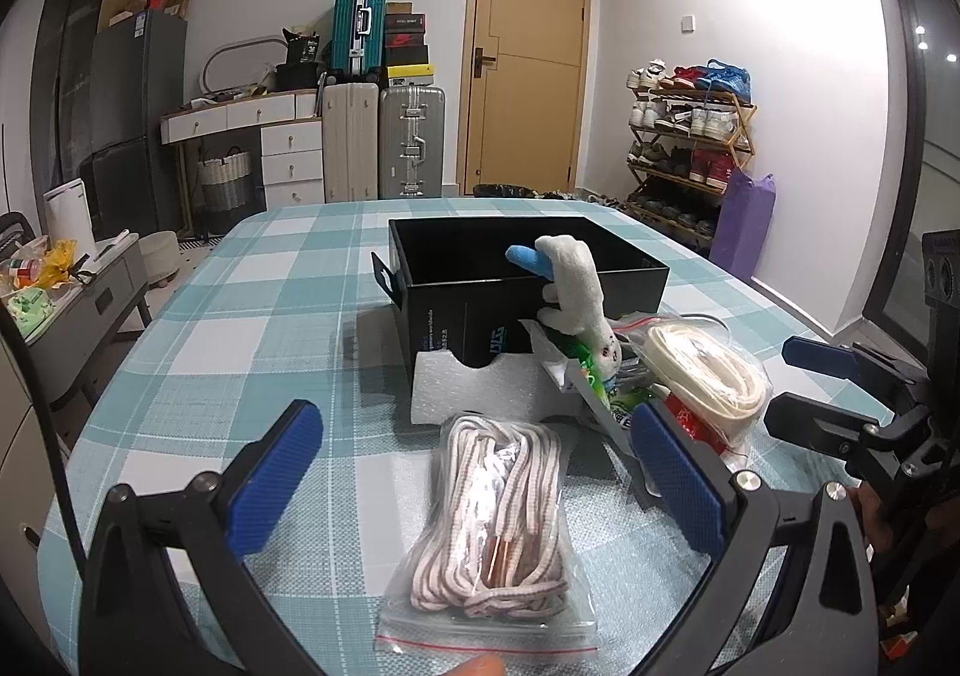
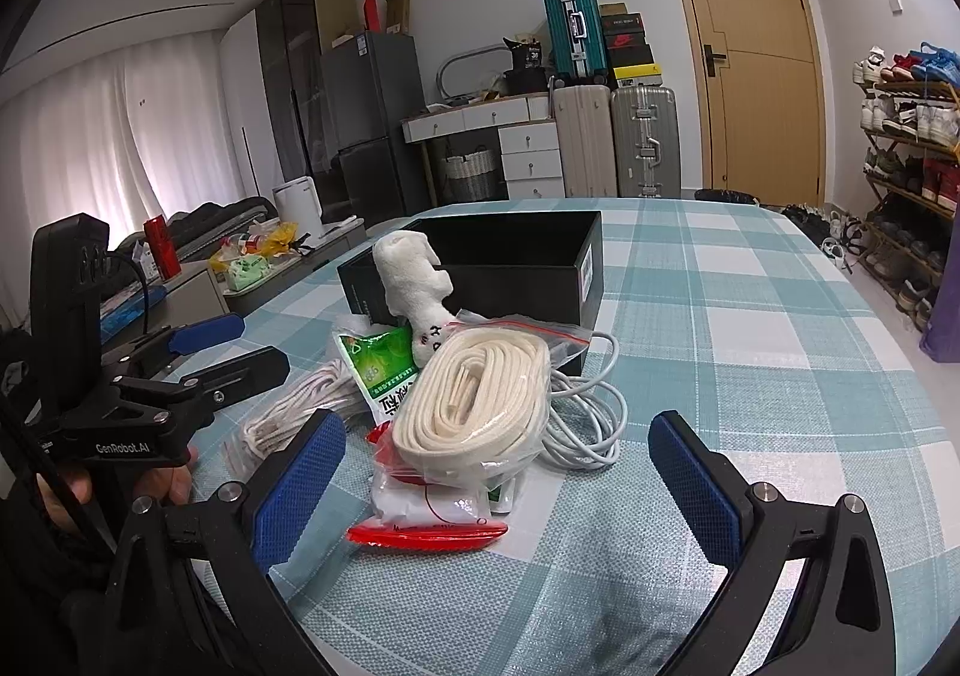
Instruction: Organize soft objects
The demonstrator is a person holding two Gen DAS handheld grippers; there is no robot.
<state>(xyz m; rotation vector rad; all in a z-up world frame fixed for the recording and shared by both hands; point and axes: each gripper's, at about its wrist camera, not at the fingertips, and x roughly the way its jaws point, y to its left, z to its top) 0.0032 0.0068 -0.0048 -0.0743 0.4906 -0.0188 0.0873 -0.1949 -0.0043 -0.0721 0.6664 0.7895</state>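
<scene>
- Left gripper (image 1: 474,481), fingers spread and grasping nothing, flanks a zip bag of pink-striped laces (image 1: 495,520) lying on the checked tablecloth (image 1: 240,316)
- Right gripper (image 2: 495,487), released as well, has a bagged cream lace coil (image 2: 480,406) at 12 o'clock
- White cable (image 2: 591,406) lies at the coil's 3 o'clock
- White plush toy (image 1: 576,292) leans on the black box (image 1: 444,316), farthest
</scene>
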